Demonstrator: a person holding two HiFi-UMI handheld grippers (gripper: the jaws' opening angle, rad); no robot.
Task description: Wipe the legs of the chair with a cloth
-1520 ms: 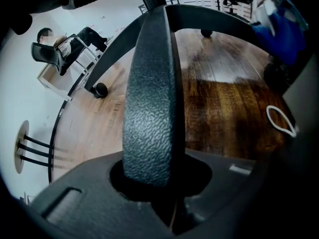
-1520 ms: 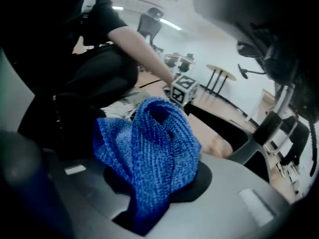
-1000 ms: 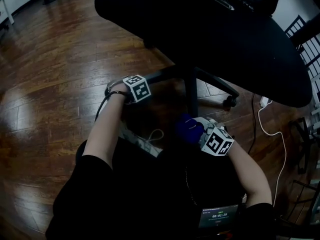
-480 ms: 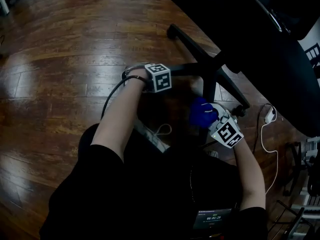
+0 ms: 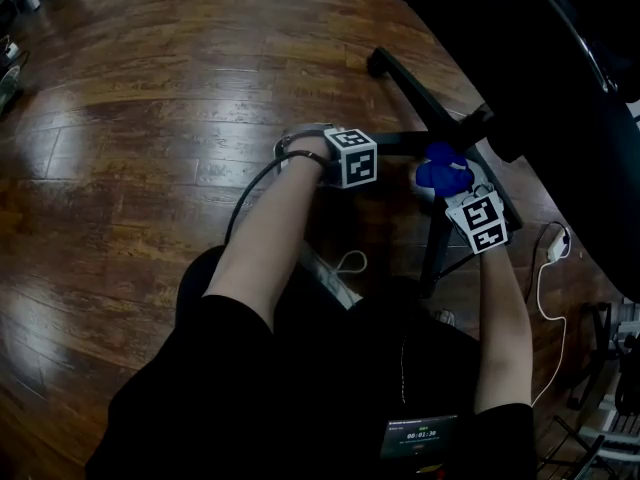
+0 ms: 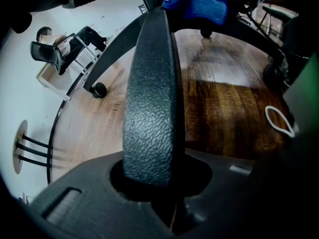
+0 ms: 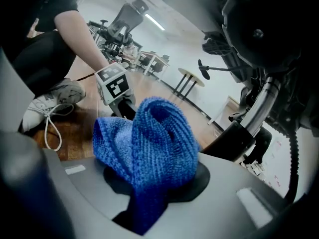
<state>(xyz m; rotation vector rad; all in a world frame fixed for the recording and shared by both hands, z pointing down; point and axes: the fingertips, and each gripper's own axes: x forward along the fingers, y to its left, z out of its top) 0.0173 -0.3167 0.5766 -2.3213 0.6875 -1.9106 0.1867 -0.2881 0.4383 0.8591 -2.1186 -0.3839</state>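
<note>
The black office chair's base shows in the head view, its hub [image 5: 478, 126] under the dark seat [image 5: 560, 58]. One textured black leg [image 5: 405, 140] runs left from the hub, and my left gripper [image 5: 345, 153] is shut on it. In the left gripper view that leg [image 6: 149, 98] fills the gap between the jaws. My right gripper [image 5: 462, 196] is shut on a bunched blue cloth [image 5: 442, 168], which sits just beside the hub and right of the left gripper. In the right gripper view the cloth [image 7: 149, 143] bulges out of the jaws, with the left gripper's marker cube [image 7: 115, 86] behind it.
Another leg reaches up-left to a caster [image 5: 378, 63]; a further leg [image 5: 436, 248] points toward the person. A power strip [image 5: 322, 273] and a white cable [image 5: 545, 268] lie on the wooden floor. The person's shoe [image 7: 50, 103] is close by.
My right gripper has carried the blue cloth away from the person's body, up to the chair's hub. The left gripper has kept its hold on the leg. The head camera has shifted.
</note>
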